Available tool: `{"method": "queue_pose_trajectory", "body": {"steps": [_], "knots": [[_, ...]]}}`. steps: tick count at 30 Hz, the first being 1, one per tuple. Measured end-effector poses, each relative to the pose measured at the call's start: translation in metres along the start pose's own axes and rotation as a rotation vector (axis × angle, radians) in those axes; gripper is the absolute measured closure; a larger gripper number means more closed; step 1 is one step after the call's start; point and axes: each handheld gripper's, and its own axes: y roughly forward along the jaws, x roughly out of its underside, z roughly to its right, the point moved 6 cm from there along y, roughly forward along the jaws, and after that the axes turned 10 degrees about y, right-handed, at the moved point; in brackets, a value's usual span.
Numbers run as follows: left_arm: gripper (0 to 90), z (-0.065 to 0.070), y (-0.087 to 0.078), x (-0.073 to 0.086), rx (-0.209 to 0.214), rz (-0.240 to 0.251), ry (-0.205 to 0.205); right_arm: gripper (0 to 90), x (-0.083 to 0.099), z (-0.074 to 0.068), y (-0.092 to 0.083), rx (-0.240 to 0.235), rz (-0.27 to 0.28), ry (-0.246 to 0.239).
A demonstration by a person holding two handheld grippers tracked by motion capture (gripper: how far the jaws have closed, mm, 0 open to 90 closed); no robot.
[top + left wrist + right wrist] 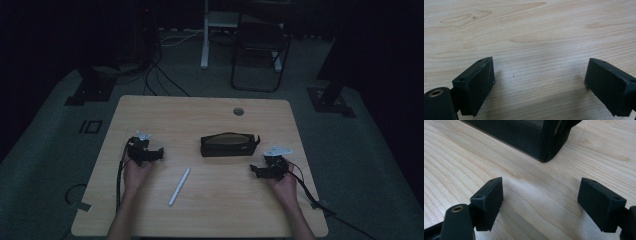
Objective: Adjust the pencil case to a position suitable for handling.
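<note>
A black mesh pouch [229, 145] lies unzipped in the middle of the wooden table [165, 110]. A white pen [179, 186] lies at a slant in front of it, nearer the person. To the left of the pouch my left gripper [160, 153] rests low over the table, open, with bare wood between its jaws [539, 80]. My right gripper [254, 171] sits right of the pouch and in front of it, open and holding nothing [540, 197]. The pouch's end [534, 137] fills the top of the right gripper view, a short way beyond the jaws.
A round cable hole [238, 111] sits near the table's far edge. A dark chair [260, 50] and a white desk leg [205, 35] stand on the floor beyond the table. Cables trail from both grippers off the near edge.
</note>
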Motion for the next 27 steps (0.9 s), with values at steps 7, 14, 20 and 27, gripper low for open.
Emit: {"method": "queue_pose_trajectory", "body": {"steps": [7, 14, 20, 27], "knots": [[9.7, 0.000, 0.000, 0.000, 0.001, 0.000, 0.002, 20.4, 0.000, 0.000, 0.000, 0.000, 0.000, 0.000], [9.7, 0.001, 0.000, 0.000, -0.009, -0.002, -0.005, 20.8, 0.000, 0.000, 0.000, 0.001, 0.001, 0.001], [9.7, 0.001, 0.000, 0.000, -0.011, -0.003, -0.006, 35.2, -0.001, 0.000, -0.001, 0.016, 0.016, 0.020], [9.7, 0.001, 0.000, 0.000, -0.011, -0.003, -0.007, 38.7, -0.010, -0.004, -0.011, 0.028, 0.041, 0.051]]}}
